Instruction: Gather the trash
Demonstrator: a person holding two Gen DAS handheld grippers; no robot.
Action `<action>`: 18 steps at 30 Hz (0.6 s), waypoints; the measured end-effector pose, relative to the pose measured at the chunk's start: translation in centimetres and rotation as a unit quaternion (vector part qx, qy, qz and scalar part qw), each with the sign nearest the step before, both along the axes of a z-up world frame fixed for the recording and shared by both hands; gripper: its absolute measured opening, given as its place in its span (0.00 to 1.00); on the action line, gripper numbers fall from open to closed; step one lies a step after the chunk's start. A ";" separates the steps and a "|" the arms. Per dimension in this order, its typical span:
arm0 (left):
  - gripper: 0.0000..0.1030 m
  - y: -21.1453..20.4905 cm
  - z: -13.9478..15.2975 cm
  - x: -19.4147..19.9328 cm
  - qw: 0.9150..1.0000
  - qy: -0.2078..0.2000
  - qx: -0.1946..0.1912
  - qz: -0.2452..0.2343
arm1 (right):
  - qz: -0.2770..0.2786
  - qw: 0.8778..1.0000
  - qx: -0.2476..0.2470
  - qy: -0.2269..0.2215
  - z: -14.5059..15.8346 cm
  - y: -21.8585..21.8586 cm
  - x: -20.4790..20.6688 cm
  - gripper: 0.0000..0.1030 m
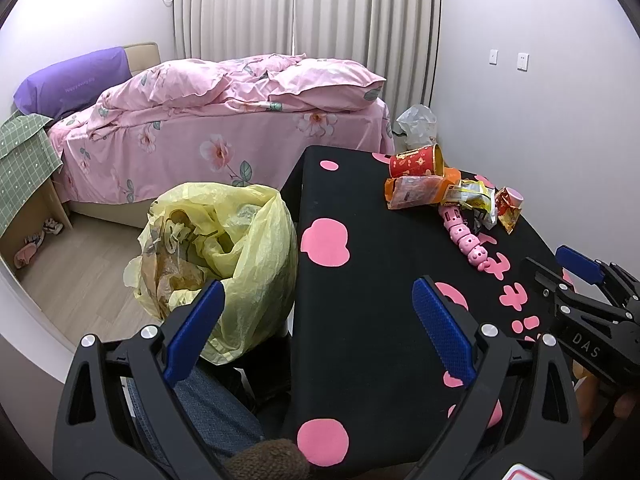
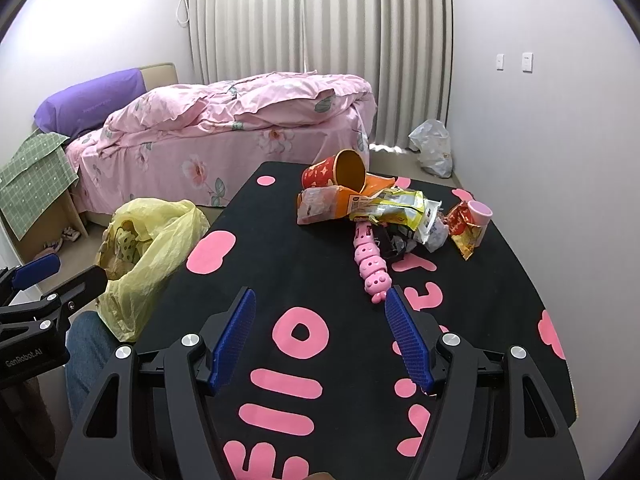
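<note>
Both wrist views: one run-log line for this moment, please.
left claw open | right claw open | trash pile untouched on black table | yellow plastic bag open

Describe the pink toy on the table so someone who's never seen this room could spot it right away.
Start at the black table with pink lettering, then find the litter pile at its far end. The pink toy juts out of that pile toward the camera. It is the only solid, beaded thing there, a segmented caterpillar with a face, not a wrapper or cup.

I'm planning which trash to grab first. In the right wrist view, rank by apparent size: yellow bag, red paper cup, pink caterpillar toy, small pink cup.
1. yellow bag, though it sits nearer the camera
2. red paper cup and pink caterpillar toy, too alike to rank
3. small pink cup
</note>
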State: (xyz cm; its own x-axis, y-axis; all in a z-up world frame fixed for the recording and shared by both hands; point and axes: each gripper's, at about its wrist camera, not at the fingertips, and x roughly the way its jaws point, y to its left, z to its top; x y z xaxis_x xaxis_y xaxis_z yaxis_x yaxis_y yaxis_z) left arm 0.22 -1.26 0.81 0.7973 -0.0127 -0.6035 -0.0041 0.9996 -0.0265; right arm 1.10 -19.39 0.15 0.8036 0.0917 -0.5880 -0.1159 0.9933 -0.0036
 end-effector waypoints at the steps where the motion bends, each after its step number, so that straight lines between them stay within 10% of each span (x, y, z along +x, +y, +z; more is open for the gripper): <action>1: 0.88 0.1 0.0 -0.1 1.000 0.000 -0.001 0.000 | 0.000 1.000 0.000 0.000 0.0 0.0 0.0 0.62; 18: 0.88 0.2 -0.1 -0.2 1.000 -0.001 -0.001 0.001 | 0.001 1.000 0.000 0.000 0.0 0.0 0.1 0.62</action>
State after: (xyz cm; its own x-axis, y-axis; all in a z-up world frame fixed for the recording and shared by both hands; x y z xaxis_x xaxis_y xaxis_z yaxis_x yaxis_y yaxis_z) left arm 0.03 -1.06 0.67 0.7985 -0.0132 -0.6019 -0.0054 0.9996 -0.0291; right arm 1.15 -19.42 0.12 0.8035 0.0932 -0.5879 -0.1182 0.9930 -0.0040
